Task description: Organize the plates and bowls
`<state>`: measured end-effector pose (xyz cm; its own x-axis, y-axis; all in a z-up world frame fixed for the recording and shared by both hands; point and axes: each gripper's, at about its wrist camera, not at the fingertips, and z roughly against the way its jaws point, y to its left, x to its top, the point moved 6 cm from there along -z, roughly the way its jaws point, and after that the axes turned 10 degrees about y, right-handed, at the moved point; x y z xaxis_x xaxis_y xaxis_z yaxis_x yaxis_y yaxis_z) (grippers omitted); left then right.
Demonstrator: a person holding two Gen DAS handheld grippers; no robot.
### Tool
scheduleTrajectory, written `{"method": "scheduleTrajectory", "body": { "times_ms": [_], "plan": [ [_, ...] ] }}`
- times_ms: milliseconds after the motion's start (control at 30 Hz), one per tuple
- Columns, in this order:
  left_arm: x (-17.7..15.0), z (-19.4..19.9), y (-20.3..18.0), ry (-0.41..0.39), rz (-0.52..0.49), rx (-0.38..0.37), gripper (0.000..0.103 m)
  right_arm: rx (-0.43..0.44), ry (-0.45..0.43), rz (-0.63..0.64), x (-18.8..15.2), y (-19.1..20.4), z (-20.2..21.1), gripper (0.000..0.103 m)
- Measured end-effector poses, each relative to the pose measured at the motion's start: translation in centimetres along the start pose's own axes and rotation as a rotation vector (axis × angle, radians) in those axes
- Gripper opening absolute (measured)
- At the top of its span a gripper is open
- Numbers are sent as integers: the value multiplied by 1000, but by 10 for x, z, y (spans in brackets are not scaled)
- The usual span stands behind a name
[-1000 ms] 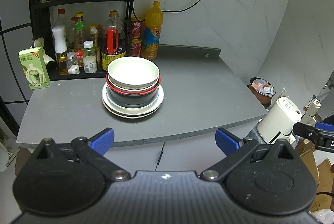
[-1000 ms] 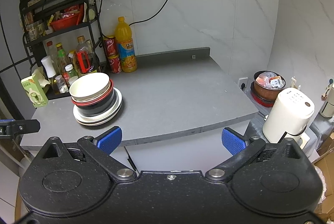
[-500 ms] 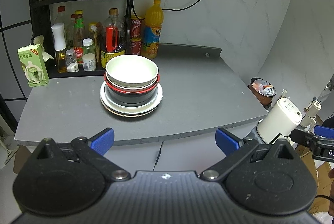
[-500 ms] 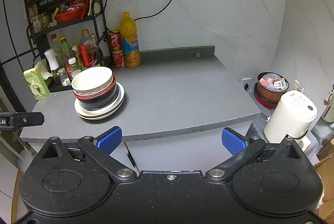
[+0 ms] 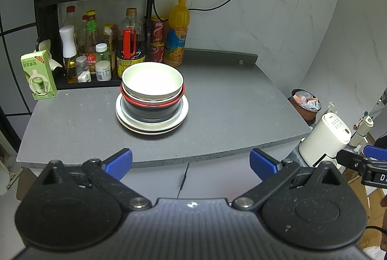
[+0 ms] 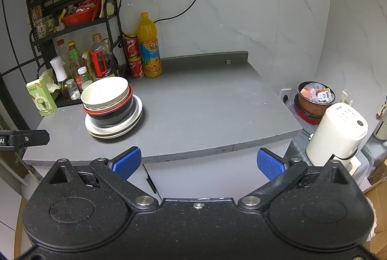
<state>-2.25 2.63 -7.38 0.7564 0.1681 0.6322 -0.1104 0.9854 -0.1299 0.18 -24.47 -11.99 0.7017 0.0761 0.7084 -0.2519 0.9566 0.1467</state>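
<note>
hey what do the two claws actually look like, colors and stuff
Both look alike: the left claw and right claw have speckled matte black bodies, round black pivot housings, silver bolts, angled black linkage arms and blue textured fingertips. No cables or sleeves show.

White bowl (image 5: pixel 152 80), red-rimmed black bowl (image 5: pixel 152 108), white plates (image 5: pixel 125 114), grey counter (image 5: pixel 229 100), blue gripper pads (image 5: pixel 119 160).

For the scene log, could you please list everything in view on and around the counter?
cream bowl: 1, top of stack
red-rimmed black bowl: 1, beneath it
plates: several, white, under the bowls
counter: 1, grey
orange juice bottle: 1, back wall
red cans: 2, stacked, beside juice
condiment bottles: several, black rack
green carton: 1, counter's left
white appliance: 1, right of counter
left gripper: open, empty
right gripper: open, empty
</note>
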Motion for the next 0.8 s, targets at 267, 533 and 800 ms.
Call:
{"method": "scheduleTrajectory", "body": {
  "times_ms": [267, 533, 800],
  "plan": [
    [0, 0, 0, 1, 1, 1, 102, 3, -3, 1, 1, -1, -1, 103],
    [1, -2, -3, 6, -6, 0, 102, 1, 1, -7, 0, -1, -1, 103],
    [1, -3, -5, 9, -11, 7, 102, 6, 13, -12, 0, -1, -3, 103]
  ]
}}
